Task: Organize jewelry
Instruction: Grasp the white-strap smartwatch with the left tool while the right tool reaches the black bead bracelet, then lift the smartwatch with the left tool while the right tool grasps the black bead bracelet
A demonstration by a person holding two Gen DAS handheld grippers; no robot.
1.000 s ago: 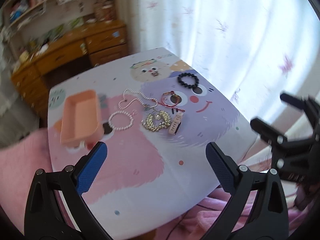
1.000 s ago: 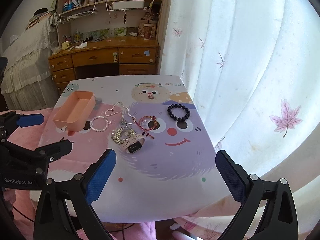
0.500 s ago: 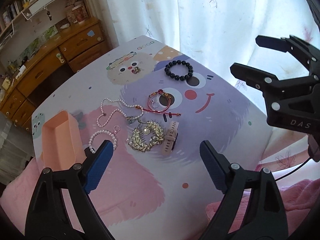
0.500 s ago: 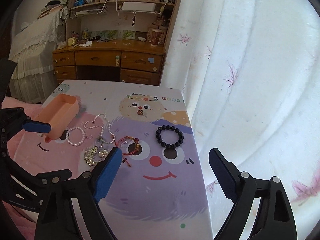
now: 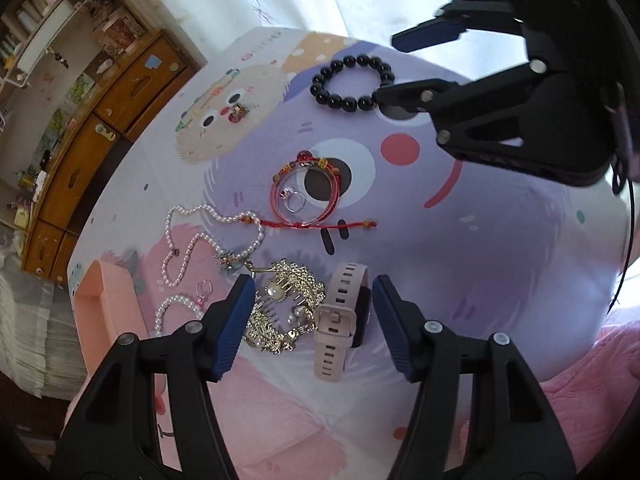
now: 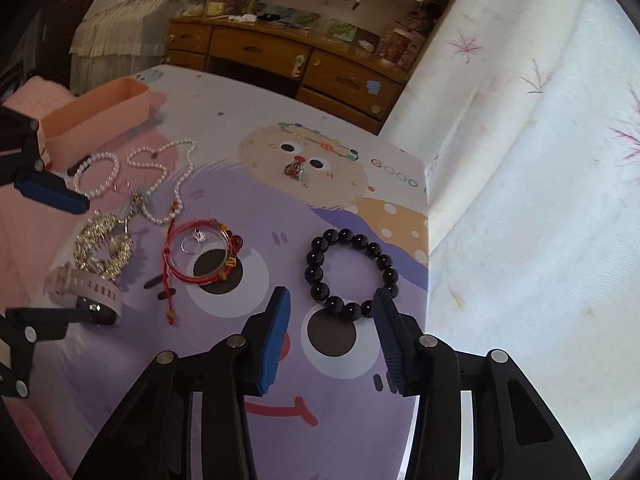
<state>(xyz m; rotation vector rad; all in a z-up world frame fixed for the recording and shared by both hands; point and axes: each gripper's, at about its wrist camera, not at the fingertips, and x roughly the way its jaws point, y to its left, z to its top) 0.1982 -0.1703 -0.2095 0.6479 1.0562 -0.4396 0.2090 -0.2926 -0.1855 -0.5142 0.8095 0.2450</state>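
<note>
My left gripper (image 5: 312,292) points down over a gold pearl hair comb (image 5: 288,304) and a pink watch (image 5: 340,308). Both lie between its closing jaws, and the pads stay clear of them. My right gripper (image 6: 332,300) hovers at the near edge of a black bead bracelet (image 6: 314,276), its jaws closing with the nearest beads between the tips, untouched. A red string bracelet (image 5: 276,200) holds a silver ring (image 5: 296,202). A pearl necklace (image 5: 192,240) and a pearl bracelet (image 5: 168,304) lie to the left. The peach tray (image 6: 100,112) stands beyond them.
A cartoon-print cloth (image 6: 280,208) covers the table. A small charm (image 6: 296,170) sits on the printed face. A white curtain (image 6: 520,200) hangs along the table's right edge. A wooden desk (image 6: 280,52) stands behind, and pink bedding (image 5: 592,372) lies beside the table.
Both grippers have come down close to the table and their jaws have narrowed. The left now straddles the comb and watch; the right has moved up to the black bracelet.
</note>
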